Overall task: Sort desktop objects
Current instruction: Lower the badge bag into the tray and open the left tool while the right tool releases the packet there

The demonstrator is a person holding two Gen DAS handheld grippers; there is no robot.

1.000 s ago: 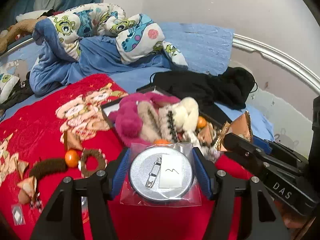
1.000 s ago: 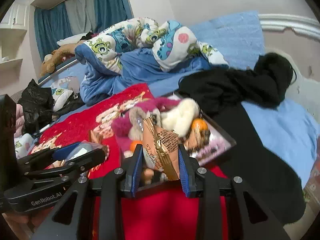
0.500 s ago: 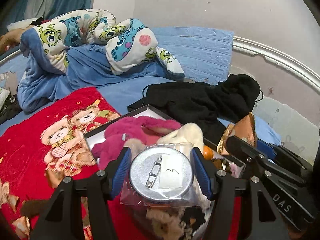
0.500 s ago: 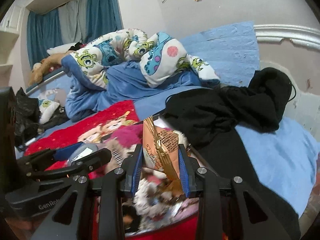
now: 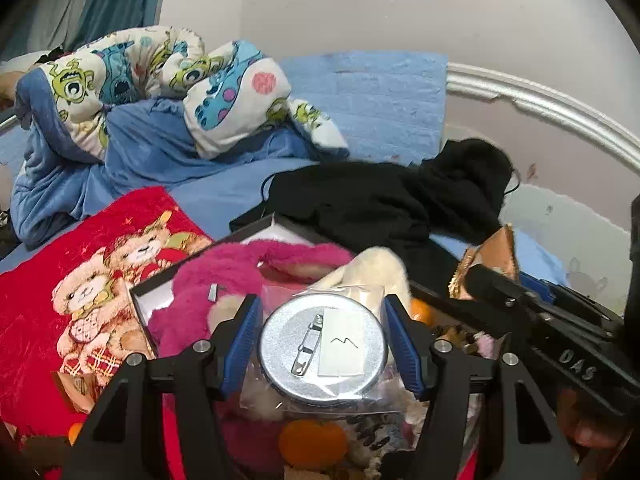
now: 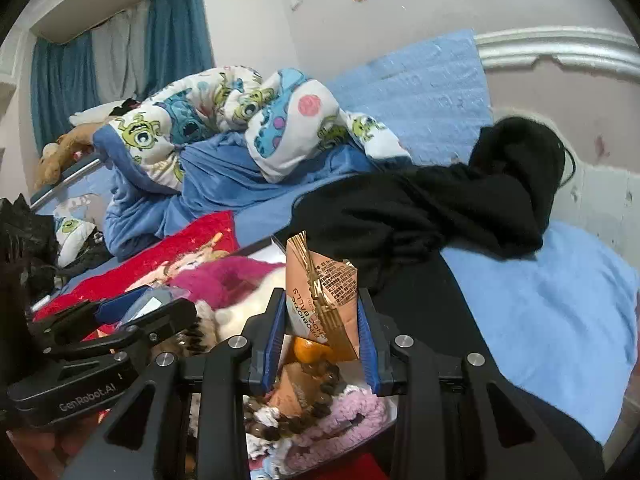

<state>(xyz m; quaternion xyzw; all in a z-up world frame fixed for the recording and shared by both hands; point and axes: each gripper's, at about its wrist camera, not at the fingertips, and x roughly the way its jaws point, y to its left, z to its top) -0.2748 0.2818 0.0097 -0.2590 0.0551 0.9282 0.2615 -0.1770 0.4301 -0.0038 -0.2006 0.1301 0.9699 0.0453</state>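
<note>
Silver pin badge (image 5: 323, 343) in its clear bag sits clamped in the left tongs (image 5: 323, 350); the right tongs (image 6: 322, 326) pinch a bronze snack packet (image 6: 320, 296). Both hang over the crowded box (image 5: 160, 280) on the bed, unreleased. Scraps remain on the red blanket (image 5: 80, 248).

Box (image 5: 256, 227) contents buried under pink plush (image 5: 224, 280), far corner beneath black garment (image 5: 384, 204) (print on packet (image 6: 324, 300) unreadable)

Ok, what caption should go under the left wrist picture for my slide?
Left tool holding a bagged silver badge over a box of plush toys.
</note>
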